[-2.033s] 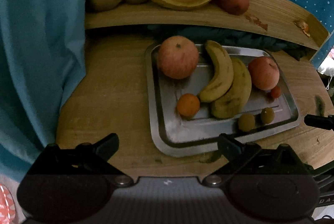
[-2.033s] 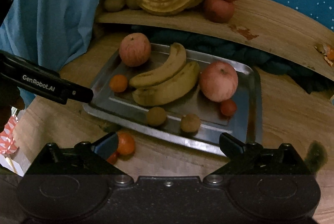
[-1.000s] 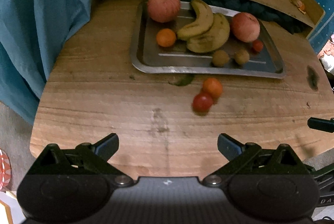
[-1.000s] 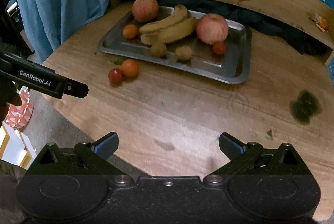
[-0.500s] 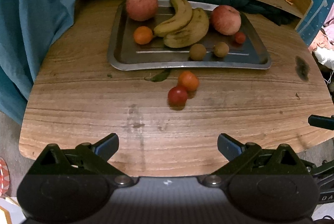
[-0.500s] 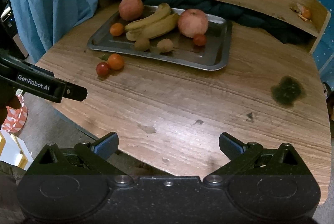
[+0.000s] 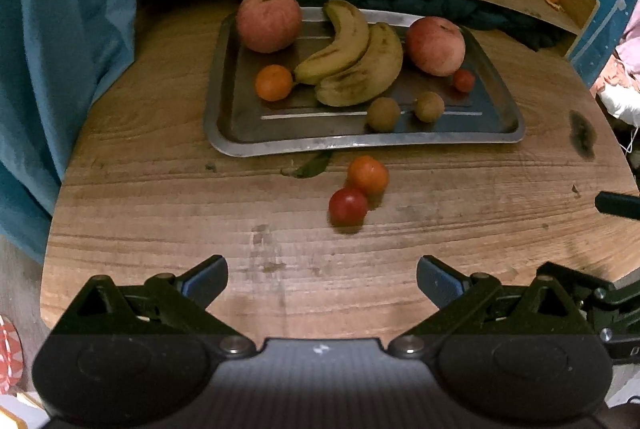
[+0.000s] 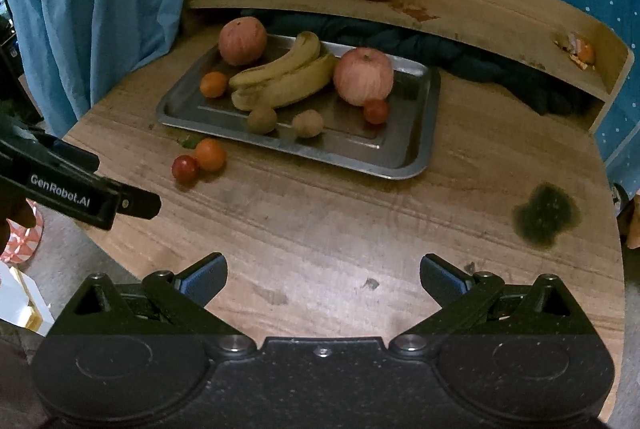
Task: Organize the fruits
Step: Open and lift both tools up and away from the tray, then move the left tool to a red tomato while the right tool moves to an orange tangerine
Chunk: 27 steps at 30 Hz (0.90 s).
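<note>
- The left gripper (image 7: 322, 275) hangs over the near edge of the round wooden table (image 7: 160, 221), its two blue-tipped fingers (image 7: 204, 279) spread wide with nothing between them.
- The right gripper (image 8: 323, 275) is likewise spread wide and empty, above the table's near edge.
- At 12 o'clock from the left gripper, a red tomato (image 7: 347, 207) and a small orange (image 7: 367, 175) lie touching on the bare wood, just outside the near rim of the metal tray (image 7: 224, 133); the orange is the nearer of the two to the tray.
- A small green leaf (image 7: 312, 167) lies at the tray rim, at about 10 o'clock from the orange.
- On the tray: two bananas (image 7: 352, 61) side by side in the middle, an apple (image 7: 268, 20) at their 10 o'clock, a second apple (image 7: 436, 45) at their 3 o'clock, and two brown kiwis (image 7: 383, 114) near the front rim.
- A raised wooden shelf (image 8: 460, 1) behind the tray carries more fruit.
- In the right wrist view, the left gripper's body shows at 9 o'clock, off the table edge.
</note>
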Each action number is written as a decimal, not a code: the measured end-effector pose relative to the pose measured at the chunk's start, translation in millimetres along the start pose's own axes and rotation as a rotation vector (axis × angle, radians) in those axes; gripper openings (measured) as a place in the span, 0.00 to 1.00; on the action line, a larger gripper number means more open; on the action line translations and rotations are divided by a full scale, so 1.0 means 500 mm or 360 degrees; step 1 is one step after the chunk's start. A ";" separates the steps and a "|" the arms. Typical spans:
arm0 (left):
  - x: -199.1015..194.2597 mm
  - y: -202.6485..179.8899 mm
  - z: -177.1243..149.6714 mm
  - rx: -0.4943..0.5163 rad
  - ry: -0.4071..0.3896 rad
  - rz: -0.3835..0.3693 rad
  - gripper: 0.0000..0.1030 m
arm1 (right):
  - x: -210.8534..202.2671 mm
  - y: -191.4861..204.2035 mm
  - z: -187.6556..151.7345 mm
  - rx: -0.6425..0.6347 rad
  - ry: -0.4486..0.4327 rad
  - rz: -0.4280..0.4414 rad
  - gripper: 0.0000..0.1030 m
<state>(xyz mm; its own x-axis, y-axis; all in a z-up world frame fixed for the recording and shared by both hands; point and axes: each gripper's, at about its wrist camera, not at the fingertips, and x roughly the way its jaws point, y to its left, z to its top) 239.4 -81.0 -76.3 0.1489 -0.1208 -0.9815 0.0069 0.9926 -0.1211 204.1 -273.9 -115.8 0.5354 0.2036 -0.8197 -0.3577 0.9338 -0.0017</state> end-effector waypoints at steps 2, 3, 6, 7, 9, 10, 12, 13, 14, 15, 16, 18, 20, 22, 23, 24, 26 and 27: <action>0.003 0.000 0.004 0.0023 -0.0001 -0.0002 1.00 | 0.004 0.002 0.006 -0.0006 0.0000 -0.0002 0.99; 0.004 0.000 0.006 0.0033 -0.0002 -0.0003 1.00 | 0.007 0.004 0.010 -0.0010 -0.0001 -0.0004 0.99; 0.008 0.002 0.010 0.0060 -0.0002 -0.0004 1.00 | 0.015 0.009 0.019 -0.0019 0.0001 -0.0010 0.99; 0.009 0.004 0.011 0.0068 -0.0003 -0.0004 1.00 | 0.017 0.011 0.021 -0.0022 0.0002 -0.0013 0.99; 0.012 0.006 0.012 0.0086 -0.0004 -0.0004 1.00 | 0.021 0.014 0.026 -0.0021 0.0003 -0.0019 0.99; 0.013 0.007 0.012 0.0100 -0.0007 -0.0005 1.00 | 0.022 0.015 0.027 -0.0018 0.0005 -0.0021 0.99; 0.015 0.007 0.013 0.0133 -0.0013 -0.0004 1.00 | 0.026 0.016 0.029 -0.0009 0.0010 -0.0024 0.99; 0.016 0.006 0.014 0.0152 -0.0016 -0.0009 1.00 | 0.028 0.016 0.031 0.0000 0.0012 -0.0024 0.99; 0.018 0.005 0.015 0.0169 -0.0017 -0.0014 0.99 | 0.031 0.017 0.033 0.0008 0.0014 -0.0021 0.99; 0.019 0.003 0.017 0.0188 -0.0042 -0.0019 0.99 | 0.033 0.018 0.036 0.0014 0.0015 -0.0017 0.99; 0.020 0.001 0.018 0.0212 -0.0048 -0.0023 0.99 | 0.035 0.019 0.037 0.0019 0.0016 -0.0013 0.99; 0.022 -0.003 0.021 0.0255 -0.0057 -0.0024 0.98 | 0.039 0.021 0.042 0.0028 0.0018 -0.0003 0.99; 0.024 -0.007 0.024 0.0306 -0.0070 -0.0023 0.95 | 0.044 0.023 0.047 0.0039 0.0018 0.0006 0.99; 0.025 -0.010 0.026 0.0350 -0.0079 -0.0024 0.92 | 0.049 0.024 0.054 0.0054 0.0018 0.0018 0.99; 0.026 -0.010 0.027 0.0366 -0.0081 -0.0029 0.90 | 0.052 0.024 0.058 0.0063 0.0019 0.0025 0.99; 0.027 -0.009 0.028 0.0382 -0.0083 -0.0039 0.89 | 0.055 0.024 0.061 0.0072 0.0021 0.0030 0.99; 0.029 -0.008 0.030 0.0403 -0.0085 -0.0055 0.85 | 0.062 0.022 0.068 0.0096 0.0027 0.0040 0.98; 0.031 -0.008 0.031 0.0411 -0.0084 -0.0064 0.84 | 0.066 0.021 0.070 0.0106 0.0030 0.0046 0.98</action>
<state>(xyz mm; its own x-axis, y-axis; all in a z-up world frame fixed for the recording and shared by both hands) 257.3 -86.7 -88.9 0.1946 -0.1659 -0.9668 0.2651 0.9578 -0.1110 244.8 -247.2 -122.8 0.5107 0.2259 -0.8296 -0.3210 0.9452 0.0598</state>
